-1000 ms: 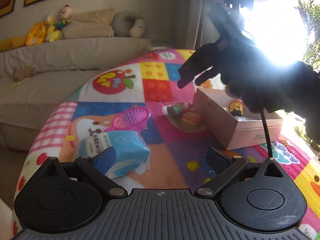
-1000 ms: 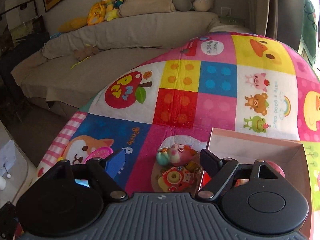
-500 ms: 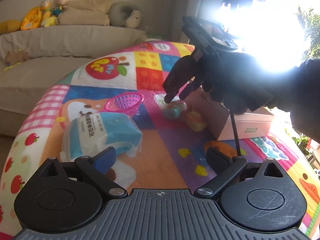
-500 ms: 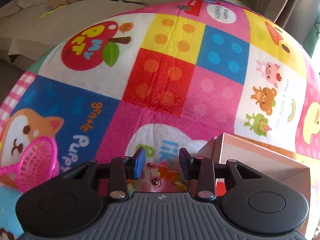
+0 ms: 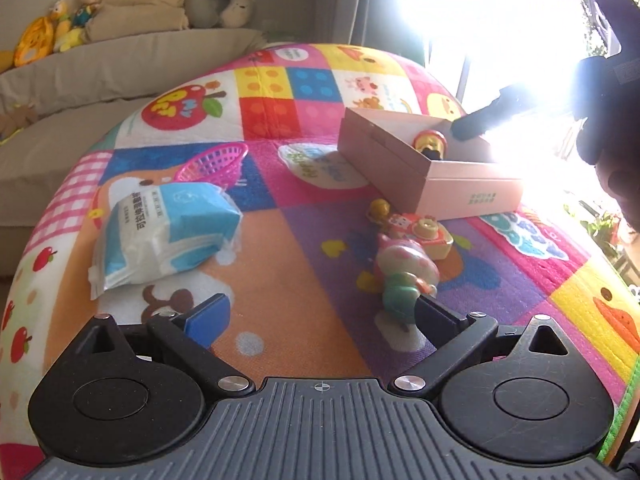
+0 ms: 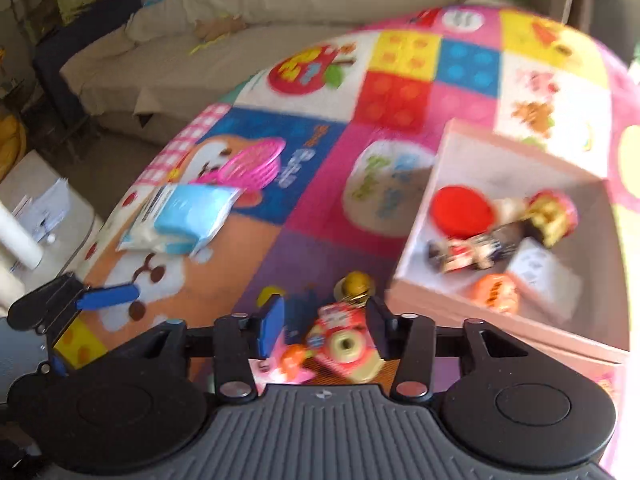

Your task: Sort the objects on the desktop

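Pink toy camera and doll had shifted nearer us on the worktop, outside the box; our right tool hung half-spread above, left tool spread wide, empty.

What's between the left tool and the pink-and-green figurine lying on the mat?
Nothing visible. The left tool is open just above the mat, and the pink-and-green figurine lies right at its right-hand finger, only bare mat between them. The toy camera sits beyond the figurine, not in the approach.
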`<control>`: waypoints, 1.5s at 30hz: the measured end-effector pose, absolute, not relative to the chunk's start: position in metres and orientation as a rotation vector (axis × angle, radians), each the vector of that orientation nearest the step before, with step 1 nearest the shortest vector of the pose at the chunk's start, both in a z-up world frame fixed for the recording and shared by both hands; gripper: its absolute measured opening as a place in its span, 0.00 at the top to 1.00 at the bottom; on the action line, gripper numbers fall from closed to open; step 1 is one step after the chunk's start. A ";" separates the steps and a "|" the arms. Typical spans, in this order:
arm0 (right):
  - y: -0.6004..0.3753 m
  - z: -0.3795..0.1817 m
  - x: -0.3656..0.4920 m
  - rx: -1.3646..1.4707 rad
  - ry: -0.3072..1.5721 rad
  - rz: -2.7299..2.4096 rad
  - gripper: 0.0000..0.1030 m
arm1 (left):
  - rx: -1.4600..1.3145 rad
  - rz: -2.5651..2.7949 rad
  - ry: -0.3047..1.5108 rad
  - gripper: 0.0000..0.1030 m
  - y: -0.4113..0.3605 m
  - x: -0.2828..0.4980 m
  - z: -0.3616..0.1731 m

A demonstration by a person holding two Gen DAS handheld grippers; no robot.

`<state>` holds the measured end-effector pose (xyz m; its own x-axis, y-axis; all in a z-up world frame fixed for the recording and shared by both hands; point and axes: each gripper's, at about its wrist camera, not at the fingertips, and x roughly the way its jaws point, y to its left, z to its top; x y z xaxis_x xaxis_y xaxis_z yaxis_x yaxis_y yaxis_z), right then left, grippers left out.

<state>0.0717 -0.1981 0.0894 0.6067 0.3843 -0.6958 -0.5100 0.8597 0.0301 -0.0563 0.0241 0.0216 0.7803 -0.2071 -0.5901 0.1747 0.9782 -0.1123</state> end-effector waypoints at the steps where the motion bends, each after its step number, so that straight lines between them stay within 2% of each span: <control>1: -0.217 0.097 0.072 -0.156 0.693 0.443 0.24 | -0.047 -0.214 0.648 0.02 0.020 -0.055 0.021; 3: -0.251 0.101 0.081 -0.118 0.621 0.285 0.11 | -0.035 -0.233 0.653 0.02 0.012 -0.052 0.022; 9: -0.327 0.061 0.129 0.116 0.690 0.076 0.10 | 0.001 -0.259 0.658 0.01 -0.007 -0.047 0.024; 14: -0.316 0.038 0.134 0.247 0.721 0.197 0.08 | 0.013 -0.236 0.678 0.00 -0.007 -0.045 0.023; 15: -0.307 0.040 0.132 0.233 0.703 0.195 0.04 | 0.014 -0.229 0.682 0.00 -0.006 -0.045 0.022; 22: -0.258 0.059 0.098 0.066 0.598 0.284 0.04 | 0.000 -0.212 0.711 0.00 -0.001 -0.042 0.015; 26: -0.220 0.059 0.065 -0.040 0.622 0.434 0.05 | 0.008 -0.236 0.722 0.00 -0.006 -0.041 0.012; 28: -0.201 0.052 0.057 -0.075 0.669 0.489 0.09 | 0.021 -0.249 0.725 0.00 -0.012 -0.041 0.010; 30: -0.188 0.043 0.058 -0.061 0.730 0.512 0.20 | 0.033 -0.257 0.722 0.00 -0.015 -0.044 0.010; 36: -0.169 0.019 0.059 -0.096 0.787 0.473 0.21 | 0.038 -0.250 0.724 0.00 -0.016 -0.045 0.010; 40: -0.185 0.015 0.054 -0.098 0.784 0.413 0.26 | 0.023 -0.241 0.731 0.00 -0.014 -0.042 0.009; 45: -0.216 0.011 0.037 -0.093 0.760 0.366 0.26 | 0.008 -0.239 0.720 0.00 -0.020 -0.034 0.009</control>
<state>0.0369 -0.2160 0.0106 0.6652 0.2907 -0.6877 -0.3570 0.9328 0.0490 -0.0343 -0.0203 0.0088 0.7257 -0.2144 -0.6537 0.2198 0.9727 -0.0750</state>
